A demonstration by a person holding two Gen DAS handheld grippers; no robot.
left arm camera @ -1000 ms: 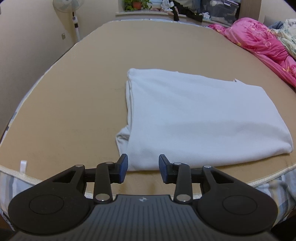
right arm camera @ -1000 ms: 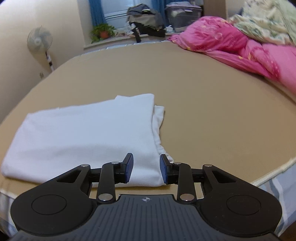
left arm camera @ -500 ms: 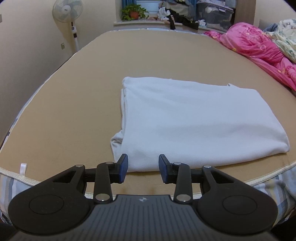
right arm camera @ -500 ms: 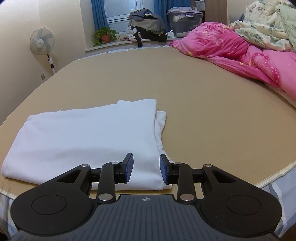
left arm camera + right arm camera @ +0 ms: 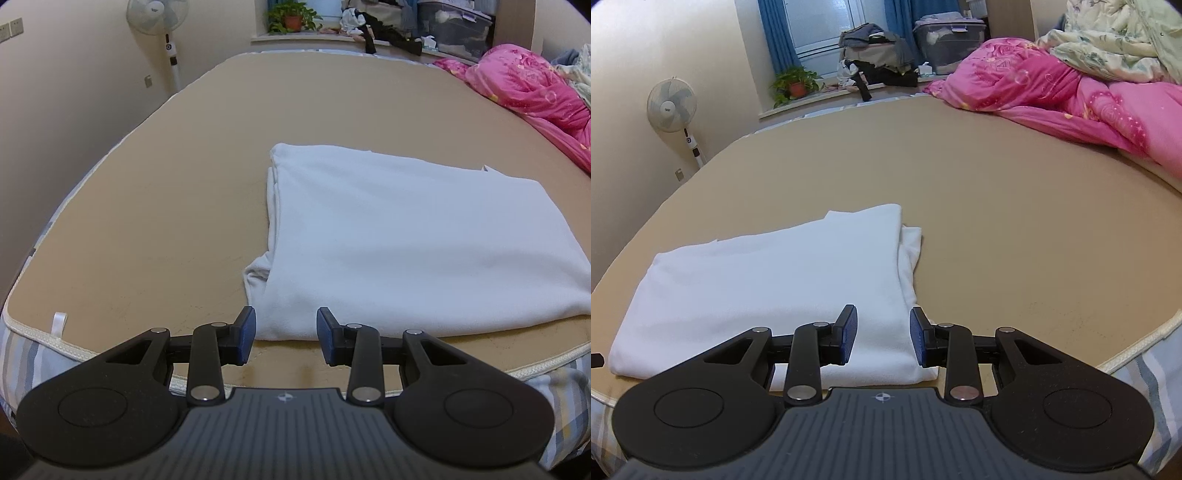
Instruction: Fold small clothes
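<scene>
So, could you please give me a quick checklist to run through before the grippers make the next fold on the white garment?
1. Left gripper jaws apart and empty: ok.
2. Right gripper jaws apart and empty: ok.
3. White garment lying flat on the tan mattress: ok.
4. Folded edges lined up: not ok; an under layer sticks out at the near left corner and along the right side.
5. Pink quilt apart from the garment: ok.
6. Jaws touching the cloth: cannot tell; both sit at its near edge.
</scene>
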